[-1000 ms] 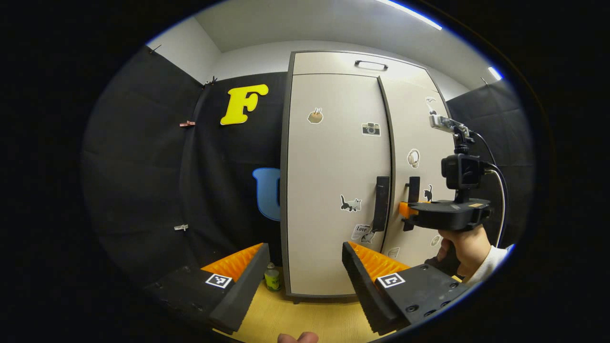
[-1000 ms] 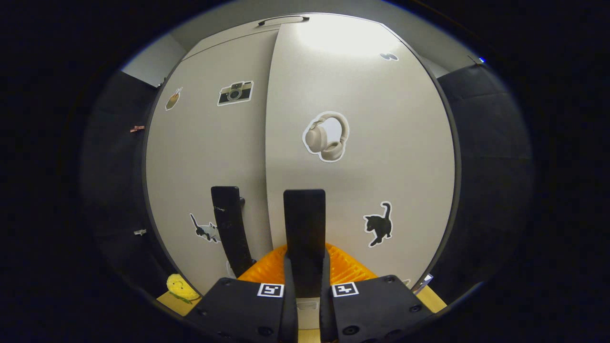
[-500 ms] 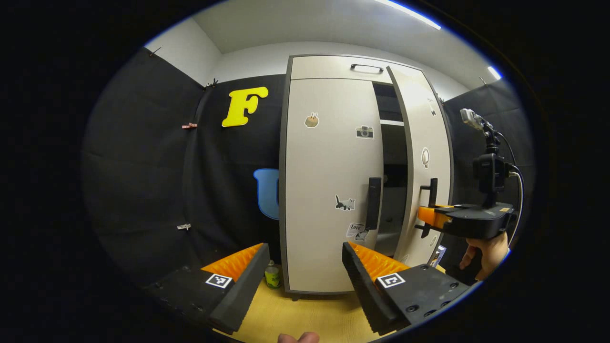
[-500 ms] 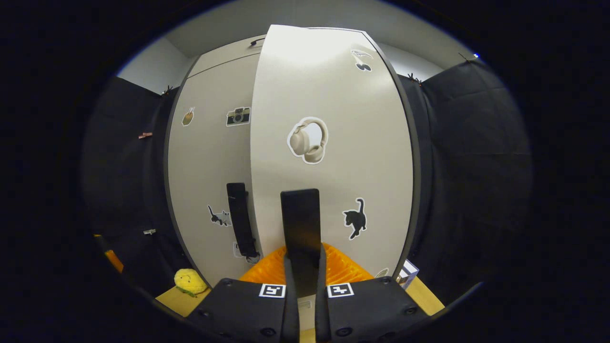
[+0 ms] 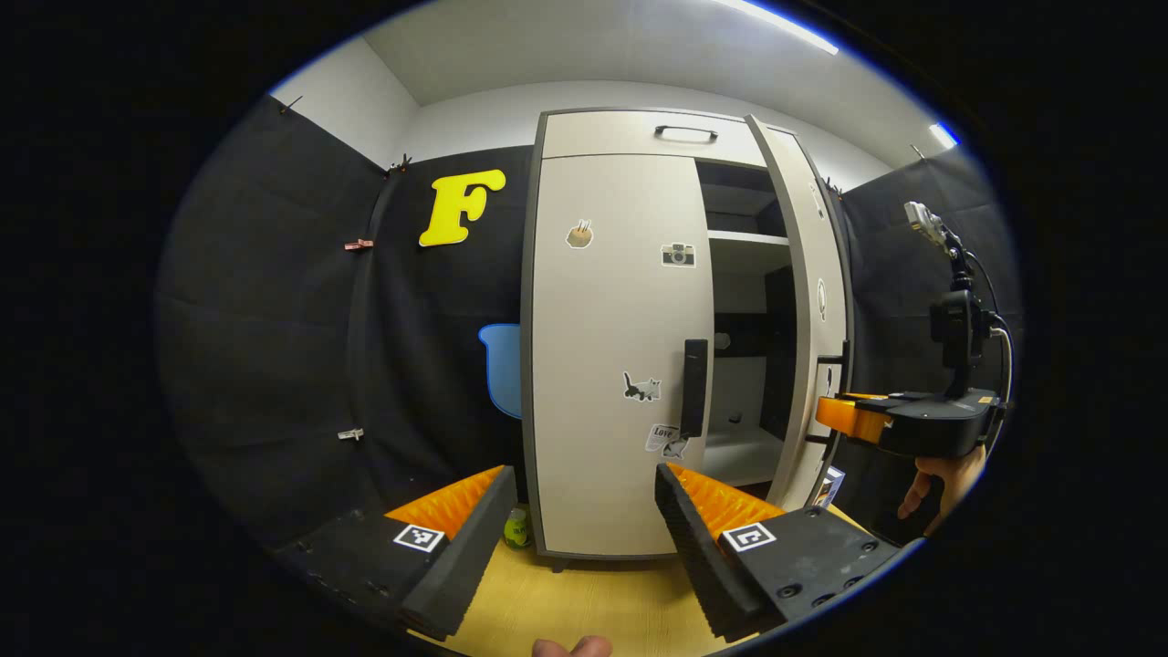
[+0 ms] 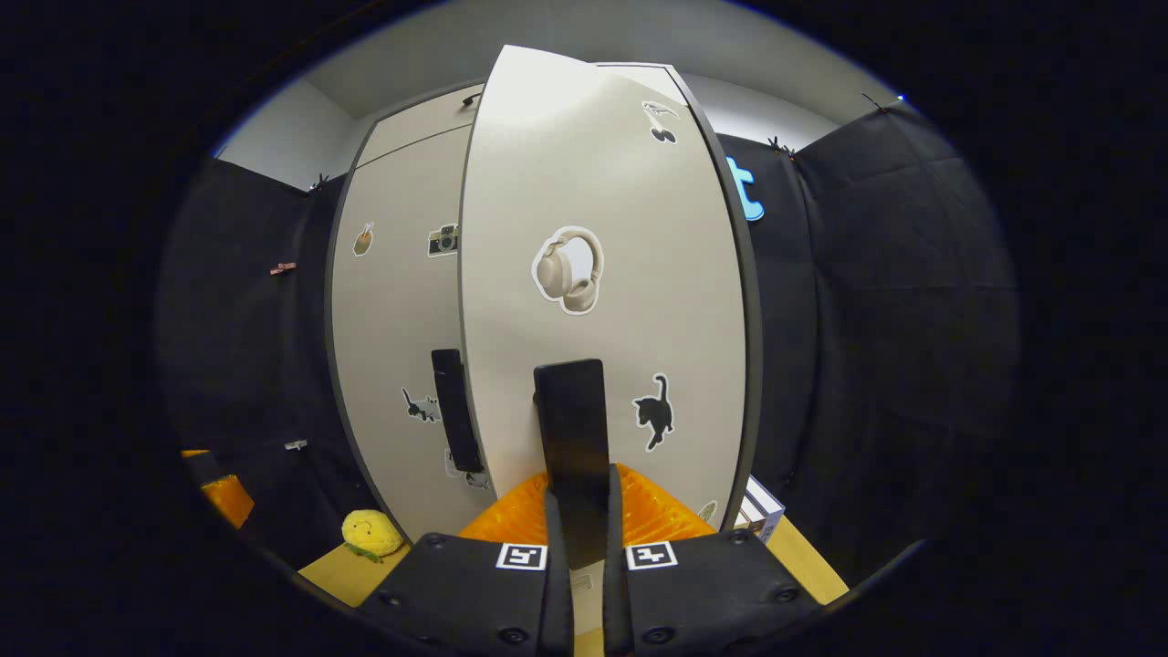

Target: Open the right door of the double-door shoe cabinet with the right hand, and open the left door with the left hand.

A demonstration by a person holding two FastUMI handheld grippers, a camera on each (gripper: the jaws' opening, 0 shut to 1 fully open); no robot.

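Note:
The beige shoe cabinet point(image 5: 620, 137) stands on a wooden floor. Its right door point(image 5: 817, 310) is swung well out, showing white shelves inside point(image 5: 744, 239). In the right gripper view my right gripper point(image 6: 581, 538) is shut on that door's black vertical handle point(image 6: 573, 429); the door point(image 6: 602, 274) fills the middle there. The same gripper point(image 5: 844, 415), held by a hand, shows at the door's edge in the left gripper view. The left door point(image 5: 616, 347) is closed, with its black handle point(image 5: 693, 388) free. My left gripper point(image 5: 584, 534) stands open, well short of it.
A small green can point(image 5: 516, 529) sits on the floor at the cabinet's left foot. A yellow plush toy point(image 6: 370, 532) lies on the floor left of the cabinet. A white box point(image 6: 757, 511) stands by the right door's lower corner. Black cloth walls close both sides.
The right door has swung from closed to wide open, pulled by my right gripper on its handle. My left gripper has stayed open and shifted only slightly.

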